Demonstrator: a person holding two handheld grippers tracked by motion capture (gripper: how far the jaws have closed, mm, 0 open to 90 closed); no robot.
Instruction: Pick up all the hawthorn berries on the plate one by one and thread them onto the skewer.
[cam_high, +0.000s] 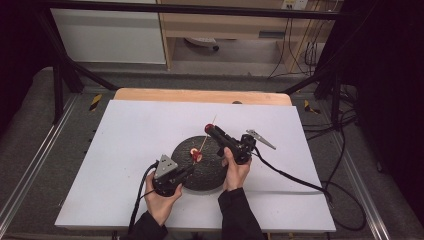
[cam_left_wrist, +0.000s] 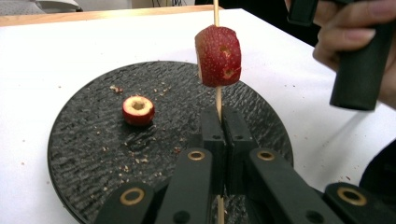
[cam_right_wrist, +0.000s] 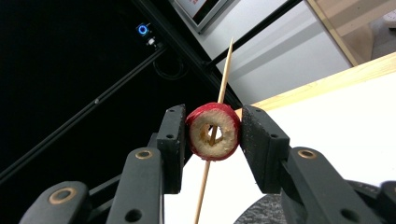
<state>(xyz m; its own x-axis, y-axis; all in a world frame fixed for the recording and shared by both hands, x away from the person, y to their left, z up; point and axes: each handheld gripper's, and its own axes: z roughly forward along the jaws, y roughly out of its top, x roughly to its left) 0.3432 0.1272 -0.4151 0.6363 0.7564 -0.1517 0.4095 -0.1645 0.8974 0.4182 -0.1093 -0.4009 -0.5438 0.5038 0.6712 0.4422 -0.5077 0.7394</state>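
Note:
A black round plate (cam_high: 210, 172) (cam_left_wrist: 88, 144) lies on the white board. My left gripper (cam_high: 191, 167) (cam_left_wrist: 220, 114) is shut on the lower end of a thin wooden skewer (cam_left_wrist: 217, 100) (cam_right_wrist: 226, 70), which stands up over the plate. One red fruit piece (cam_high: 196, 156) (cam_left_wrist: 218, 56) is threaded on it. My right gripper (cam_high: 210, 130) (cam_right_wrist: 214, 126) is shut on a cored red fruit ring (cam_right_wrist: 214, 140) up near the skewer's tip; the stick shows through the ring's hole. Another cored red piece (cam_left_wrist: 138, 110) lies on the plate.
The white board (cam_high: 125, 150) covers the table, with a wooden strip (cam_high: 200, 95) at its far edge. Cables (cam_high: 295, 177) trail off to the right from the right gripper. Fruit crumbs (cam_left_wrist: 140, 158) are scattered on the plate. The right hand (cam_left_wrist: 345, 37) hangs close above the plate's right side.

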